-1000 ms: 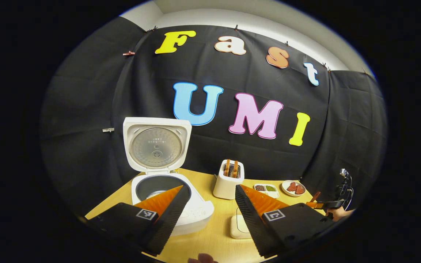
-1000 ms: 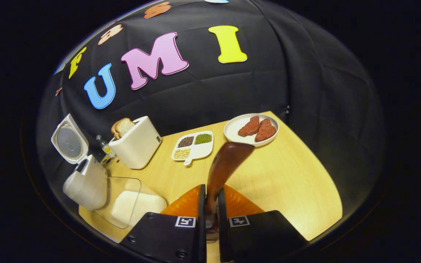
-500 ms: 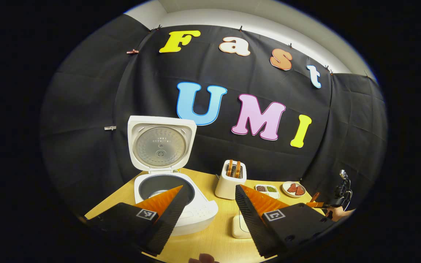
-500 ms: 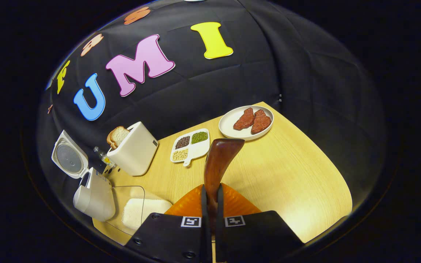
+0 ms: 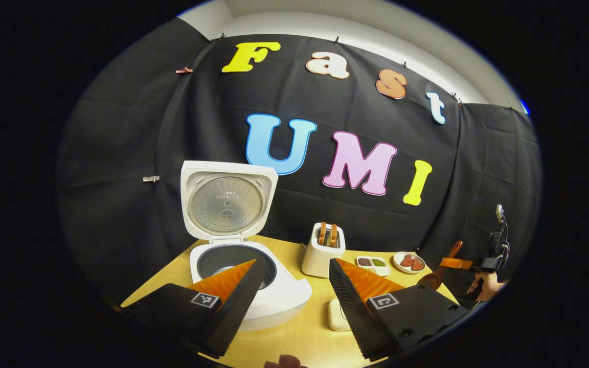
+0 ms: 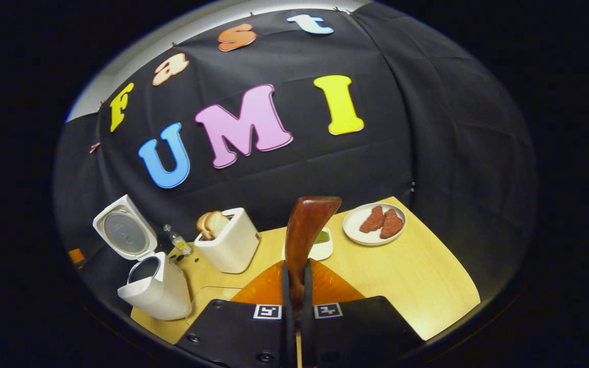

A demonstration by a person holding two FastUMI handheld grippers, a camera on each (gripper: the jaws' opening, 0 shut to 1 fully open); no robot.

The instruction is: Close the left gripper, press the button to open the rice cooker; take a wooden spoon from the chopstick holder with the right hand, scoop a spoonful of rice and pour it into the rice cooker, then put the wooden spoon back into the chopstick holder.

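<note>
We see a staged kitchen booth: a wooden table [image 6: 417,276] backed by black cloth carries an open rice cooker [image 5: 246,266]. Just beside the cooker stands a toaster [image 5: 323,250] with bread; beyond it, a divided dish of beans [image 5: 372,263] and a plate of meat [image 6: 375,224].

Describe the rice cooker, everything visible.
The rice cooker is a white, glossy, plastic-looking appliance standing upright on the wooden table near its left end, left of the toaster. Its hinged lid is fully open, standing up at the back, with a round silvery metal inner plate facing forward. The dark inner pot is exposed; its contents cannot be told. The right gripper view shows the cooker from the side. Neither gripper touches it.
</note>
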